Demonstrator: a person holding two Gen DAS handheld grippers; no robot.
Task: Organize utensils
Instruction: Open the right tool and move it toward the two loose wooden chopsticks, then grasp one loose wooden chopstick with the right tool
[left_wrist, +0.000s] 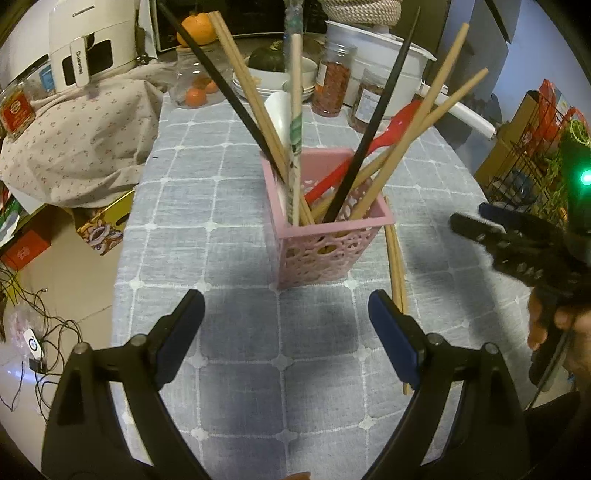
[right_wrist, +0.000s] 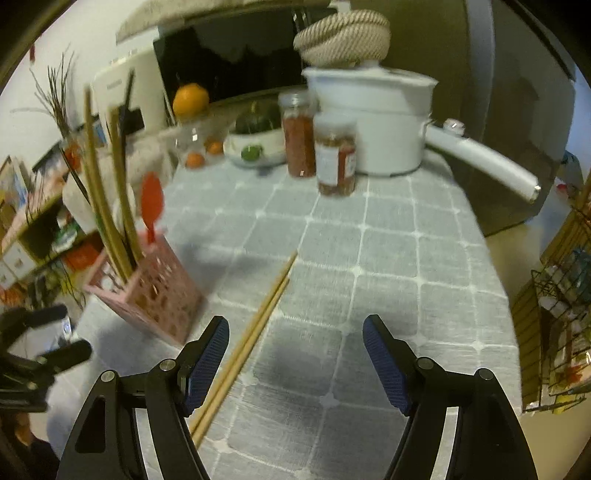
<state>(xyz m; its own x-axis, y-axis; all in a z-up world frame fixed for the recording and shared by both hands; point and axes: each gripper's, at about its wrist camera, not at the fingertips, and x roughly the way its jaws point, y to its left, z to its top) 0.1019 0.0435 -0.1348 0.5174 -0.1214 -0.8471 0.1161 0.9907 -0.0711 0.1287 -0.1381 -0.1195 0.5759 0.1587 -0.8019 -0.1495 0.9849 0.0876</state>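
Observation:
A pink perforated basket (left_wrist: 325, 240) stands on the grey checked tablecloth and holds several wooden chopsticks, black chopsticks, a red spatula (left_wrist: 369, 151) and a white spoon. It also shows in the right wrist view (right_wrist: 155, 291). A pair of wooden chopsticks (left_wrist: 396, 266) lies flat on the cloth right of the basket, and in the right wrist view (right_wrist: 255, 332) it runs just inside my right gripper's left finger. My left gripper (left_wrist: 286, 306) is open and empty in front of the basket. My right gripper (right_wrist: 295, 332) is open and empty above the cloth.
At the table's far end stand two spice jars (right_wrist: 317, 151), a white pot (right_wrist: 373, 122) with a long handle, a bowl stack with a green squash (left_wrist: 273, 74) and a jar of oranges (left_wrist: 192, 81). A cloth-covered heap (left_wrist: 81, 129) lies left. A wire rack (left_wrist: 528, 155) stands right.

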